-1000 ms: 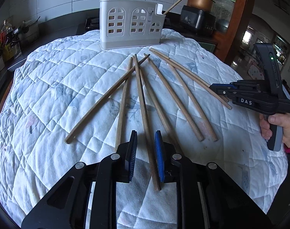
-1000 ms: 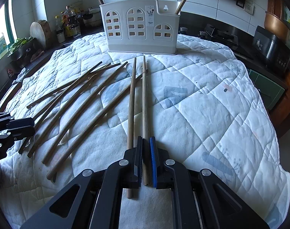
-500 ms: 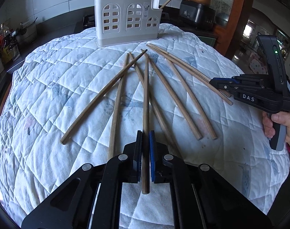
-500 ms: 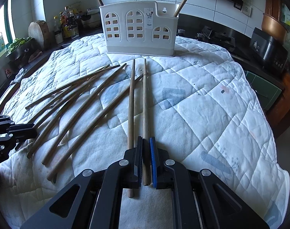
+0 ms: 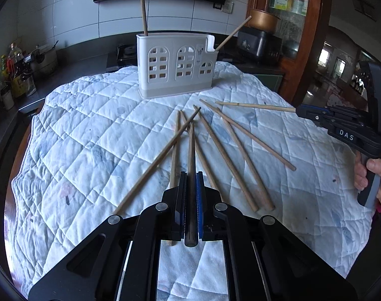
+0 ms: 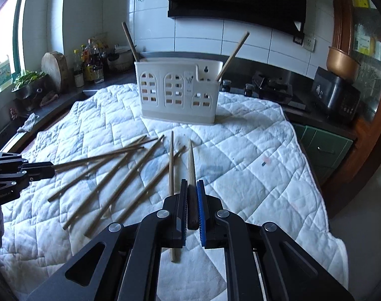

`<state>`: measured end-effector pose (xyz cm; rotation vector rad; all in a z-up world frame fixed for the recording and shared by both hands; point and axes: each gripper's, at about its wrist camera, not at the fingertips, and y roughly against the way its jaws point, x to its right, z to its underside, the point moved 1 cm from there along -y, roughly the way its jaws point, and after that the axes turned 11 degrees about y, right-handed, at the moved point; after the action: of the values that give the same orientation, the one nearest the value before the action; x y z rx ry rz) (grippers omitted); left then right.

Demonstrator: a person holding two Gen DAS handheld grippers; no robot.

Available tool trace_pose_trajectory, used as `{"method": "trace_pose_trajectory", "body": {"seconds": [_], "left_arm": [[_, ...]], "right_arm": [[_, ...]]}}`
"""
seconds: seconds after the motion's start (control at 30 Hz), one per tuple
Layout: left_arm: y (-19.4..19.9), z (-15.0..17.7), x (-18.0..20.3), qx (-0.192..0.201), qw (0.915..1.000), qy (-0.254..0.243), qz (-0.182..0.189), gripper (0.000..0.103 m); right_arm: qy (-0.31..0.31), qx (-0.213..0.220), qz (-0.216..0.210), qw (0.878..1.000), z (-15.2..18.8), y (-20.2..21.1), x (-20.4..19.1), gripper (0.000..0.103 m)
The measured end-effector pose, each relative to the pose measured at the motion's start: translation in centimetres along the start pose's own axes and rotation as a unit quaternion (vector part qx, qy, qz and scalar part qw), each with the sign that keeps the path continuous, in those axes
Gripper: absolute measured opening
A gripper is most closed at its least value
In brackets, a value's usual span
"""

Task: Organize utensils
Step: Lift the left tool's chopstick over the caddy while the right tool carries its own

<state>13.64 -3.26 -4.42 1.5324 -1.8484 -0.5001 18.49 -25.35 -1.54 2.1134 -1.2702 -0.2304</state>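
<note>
left gripper (image 5: 191,195): closed on a chopstick (image 5: 191,165) pointing toward the holder
right gripper (image 5: 299,111): at the quilt's right edge, pinching a second chopstick (image 5: 253,105)
holder (image 5: 176,64): white, upright at the quilt's (image 5: 90,135) far edge, two sticks inside
loose chopsticks (image 5: 228,158): fanned mid-quilt

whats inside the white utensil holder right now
Two chopsticks stand in the white utensil holder: one at its left end, one leaning out of the right end. Their lower parts are hidden by the walls.
</note>
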Motion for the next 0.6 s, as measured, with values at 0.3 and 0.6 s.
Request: {"method": "trace_pose_trajectory", "body": {"seconds": [0.3, 0.6], "left_arm": [[1.2, -3.7, -0.5, 0.028, 0.9995, -0.004, 0.013, 0.005], [2.5, -8.8, -0.6, 0.053, 0.9981, -0.006, 0.032, 0.005]], "right_arm": [[0.002, 0.034, -0.003, 0.999, -5.7, 1.9, 1.7, 0.007], [0.02, 0.027, -0.011, 0.999, -12.0, 2.4, 3.8, 0.007]]}}
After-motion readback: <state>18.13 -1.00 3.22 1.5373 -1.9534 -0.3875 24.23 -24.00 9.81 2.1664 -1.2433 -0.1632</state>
